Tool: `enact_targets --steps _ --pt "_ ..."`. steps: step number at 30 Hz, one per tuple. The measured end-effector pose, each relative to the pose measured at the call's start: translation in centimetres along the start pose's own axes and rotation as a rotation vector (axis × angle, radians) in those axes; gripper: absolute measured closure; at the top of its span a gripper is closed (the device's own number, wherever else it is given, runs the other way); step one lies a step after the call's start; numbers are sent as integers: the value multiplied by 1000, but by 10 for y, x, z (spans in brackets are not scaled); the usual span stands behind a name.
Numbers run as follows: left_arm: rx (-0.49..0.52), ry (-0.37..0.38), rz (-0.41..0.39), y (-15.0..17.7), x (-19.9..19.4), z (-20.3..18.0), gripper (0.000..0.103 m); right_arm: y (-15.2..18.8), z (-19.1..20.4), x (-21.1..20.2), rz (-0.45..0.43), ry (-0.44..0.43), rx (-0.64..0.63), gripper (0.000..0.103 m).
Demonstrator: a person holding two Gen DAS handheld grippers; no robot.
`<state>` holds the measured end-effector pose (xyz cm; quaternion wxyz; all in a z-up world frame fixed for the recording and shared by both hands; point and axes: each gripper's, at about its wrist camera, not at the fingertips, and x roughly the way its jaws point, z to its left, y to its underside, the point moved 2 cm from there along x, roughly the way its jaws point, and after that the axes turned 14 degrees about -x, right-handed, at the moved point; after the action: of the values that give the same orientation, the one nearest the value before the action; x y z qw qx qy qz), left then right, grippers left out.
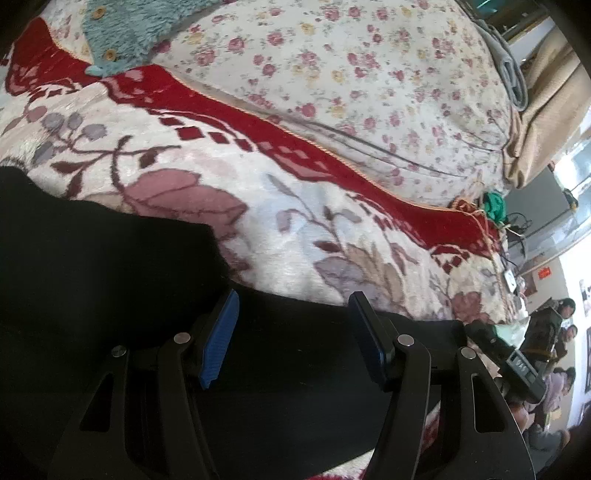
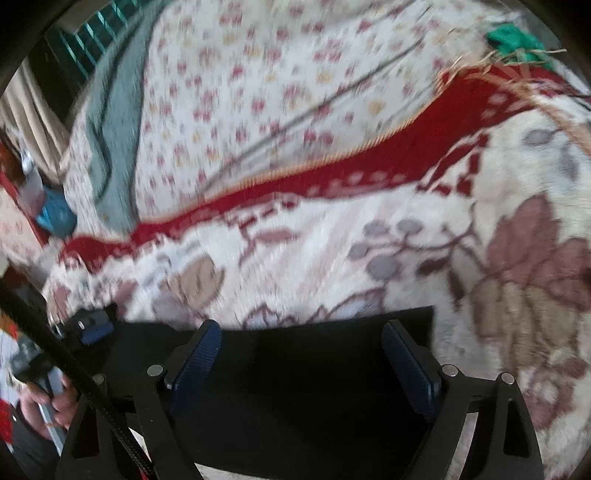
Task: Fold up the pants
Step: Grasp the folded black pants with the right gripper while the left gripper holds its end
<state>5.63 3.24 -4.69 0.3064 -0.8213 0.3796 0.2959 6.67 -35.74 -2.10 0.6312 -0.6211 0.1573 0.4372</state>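
Observation:
Black pants [image 1: 110, 266] lie flat on a floral blanket [image 1: 258, 206] with a red border. In the left wrist view my left gripper [image 1: 293, 306] is open, its blue pads [image 1: 218, 339] spread above the pants' far edge. In the right wrist view my right gripper [image 2: 301, 332] is open over the pants [image 2: 303, 387], near a square corner of the cloth. The other gripper [image 2: 92, 325] shows at the left edge there, and the right one shows at the right in the left wrist view [image 1: 517, 358]. Neither holds cloth.
A flowered bedsheet [image 1: 369, 74] lies beyond the blanket. A teal fluffy garment with buttons [image 1: 125, 33] sits at the far left. A grey garment [image 1: 511, 70] lies at the bed's far edge, green cloth [image 1: 493, 205] at the blanket's corner. People sit beyond the bed [image 1: 561, 332].

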Motion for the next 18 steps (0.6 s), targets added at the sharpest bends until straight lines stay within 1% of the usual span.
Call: enact_targets --steps 2,4,5,9,13,15,18 --pt "6 37 7 0 -4 -4 42 1 -2 -20 -85 2 36 15" --pt "17 76 3 2 -9 -9 42 5 -9 -32 -137 -15 97 15" --pt "28 97 2 2 -13 -13 42 8 -11 -36 -157 -26 131 15" --pt "86 137 -17 6 -22 -26 42 19 -18 -47 -201 -61 241 15" --pt "122 137 -22 8 -23 -33 42 29 -18 -57 -234 -82 284 15" --pt "112 126 -9 7 -20 -31 42 31 -13 -62 -257 -97 276 15" --pt "92 124 1 5 -19 -28 42 33 -10 -66 -268 -116 262 15"
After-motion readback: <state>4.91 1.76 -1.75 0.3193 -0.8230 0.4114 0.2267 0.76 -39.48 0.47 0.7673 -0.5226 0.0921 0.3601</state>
